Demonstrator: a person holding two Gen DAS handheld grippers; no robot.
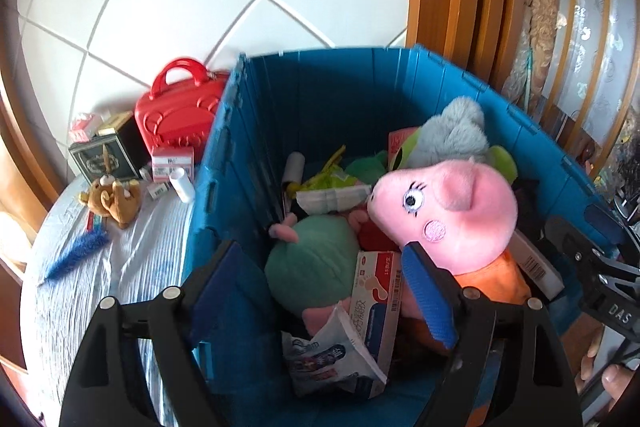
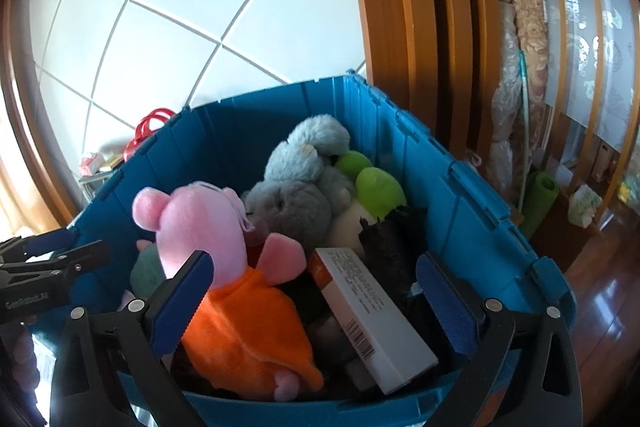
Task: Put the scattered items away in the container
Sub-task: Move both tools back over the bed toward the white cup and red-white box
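Blue-padded left hand-held gripper [image 1: 320, 291] agape over bin [image 1: 312, 87], right hand-held gripper [image 2: 316, 291] likewise

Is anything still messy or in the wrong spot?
Yes. The brown teddy lies tipped over on the bed beside the blue bin, not in it. A white bottle lies on its side there too, near a blue brush.

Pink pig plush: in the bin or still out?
In. The pink pig plush lies inside the blue bin, atop other toys; neither gripper holds it.
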